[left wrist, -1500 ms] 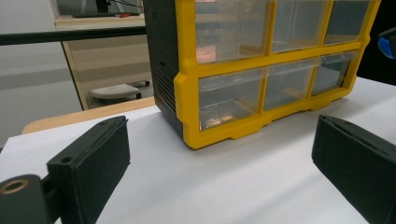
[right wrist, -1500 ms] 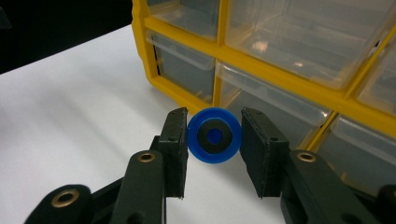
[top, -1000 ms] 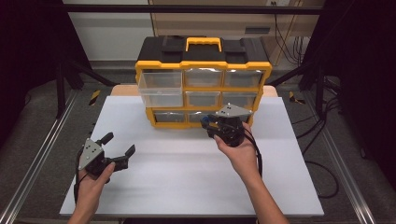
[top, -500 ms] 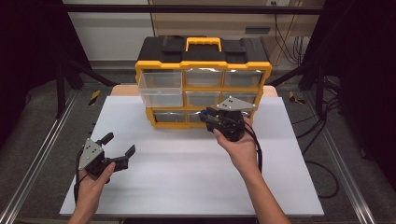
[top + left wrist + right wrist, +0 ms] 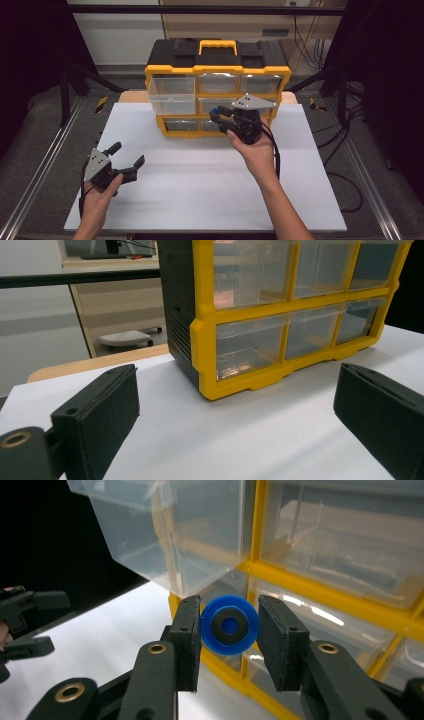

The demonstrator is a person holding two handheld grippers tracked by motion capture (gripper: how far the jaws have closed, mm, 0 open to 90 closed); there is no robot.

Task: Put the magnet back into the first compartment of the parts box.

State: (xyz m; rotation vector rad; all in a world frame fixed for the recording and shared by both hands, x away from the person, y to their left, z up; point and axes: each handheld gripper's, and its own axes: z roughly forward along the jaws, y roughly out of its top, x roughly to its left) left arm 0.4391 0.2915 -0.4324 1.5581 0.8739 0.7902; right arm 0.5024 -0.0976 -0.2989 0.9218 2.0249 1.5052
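Now right gripper [image 5: 229, 630] clamps blue disc [image 5: 229, 624] before yellow drawer cabinet [image 5: 218, 70].

Pulled-out drawer [image 5: 171, 93] overhanging bare tabletop [image 5: 200, 185]

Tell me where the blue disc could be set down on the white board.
Bare stretch of white board between left tongs and the right forearm; another right of that arm. Crowded only at the yellow organizer, where the pulled-out drawer overhangs and right tongs grip the blue disc.

White table [image 5: 200, 190] bearing yellow drawer organizer [image 5: 217, 87]
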